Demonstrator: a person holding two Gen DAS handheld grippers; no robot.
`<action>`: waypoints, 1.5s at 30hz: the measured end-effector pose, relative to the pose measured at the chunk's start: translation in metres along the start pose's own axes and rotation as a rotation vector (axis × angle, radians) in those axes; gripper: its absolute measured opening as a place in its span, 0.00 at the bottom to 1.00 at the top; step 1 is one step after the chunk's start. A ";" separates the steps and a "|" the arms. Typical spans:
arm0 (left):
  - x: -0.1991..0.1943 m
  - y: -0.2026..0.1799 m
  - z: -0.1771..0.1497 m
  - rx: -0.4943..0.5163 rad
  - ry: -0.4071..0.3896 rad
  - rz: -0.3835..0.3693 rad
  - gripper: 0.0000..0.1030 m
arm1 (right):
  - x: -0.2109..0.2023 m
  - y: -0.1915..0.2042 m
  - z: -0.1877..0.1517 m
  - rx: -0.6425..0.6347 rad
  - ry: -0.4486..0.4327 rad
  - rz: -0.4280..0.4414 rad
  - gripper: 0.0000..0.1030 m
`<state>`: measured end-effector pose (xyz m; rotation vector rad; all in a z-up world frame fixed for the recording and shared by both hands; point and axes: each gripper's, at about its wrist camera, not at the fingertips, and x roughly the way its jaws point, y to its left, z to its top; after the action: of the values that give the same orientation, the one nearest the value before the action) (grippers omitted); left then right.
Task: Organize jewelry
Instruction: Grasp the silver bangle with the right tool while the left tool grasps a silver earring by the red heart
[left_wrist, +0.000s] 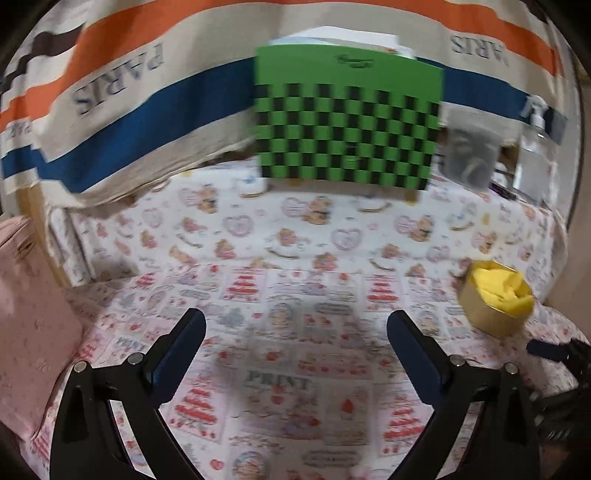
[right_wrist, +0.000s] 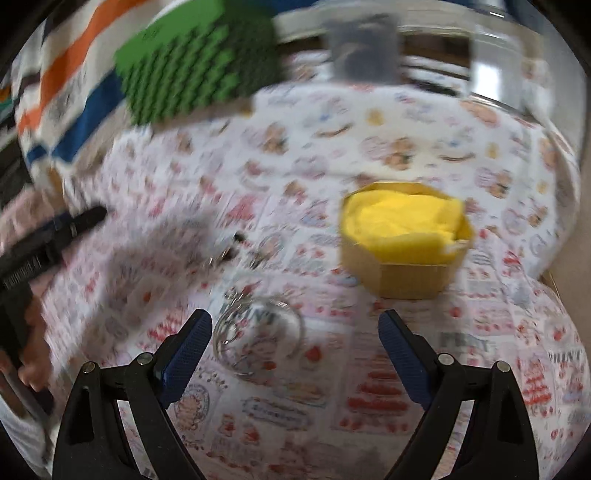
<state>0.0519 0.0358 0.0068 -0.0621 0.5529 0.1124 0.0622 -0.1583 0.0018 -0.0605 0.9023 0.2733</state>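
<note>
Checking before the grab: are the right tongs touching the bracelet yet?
Apart. In the right wrist view the open right tongs hover with printed cloth visible between the left pad and the bracelet.

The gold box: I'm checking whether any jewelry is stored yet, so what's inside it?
The gold box holds crumpled yellow padding filling it to the rim. No jewelry shows on top; anything beneath the padding is hidden.

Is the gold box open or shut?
Open: the gold box has no lid on, and yellow tissue fills it to the rim.

Bare patterned cloth ahead; only the yellow-lined box and bangle intrude.
</note>
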 end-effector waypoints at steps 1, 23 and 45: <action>0.000 0.004 0.000 -0.012 -0.002 0.009 0.95 | 0.007 0.005 0.000 -0.014 0.021 -0.003 0.90; 0.000 -0.005 -0.005 0.023 -0.009 0.019 0.95 | 0.033 -0.002 0.005 0.040 0.091 -0.037 0.66; 0.061 -0.111 -0.008 0.155 0.412 -0.284 0.32 | -0.037 -0.079 0.020 0.289 -0.164 -0.139 0.66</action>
<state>0.1126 -0.0696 -0.0285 -0.0119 0.9558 -0.2256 0.0764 -0.2391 0.0384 0.1643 0.7629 0.0158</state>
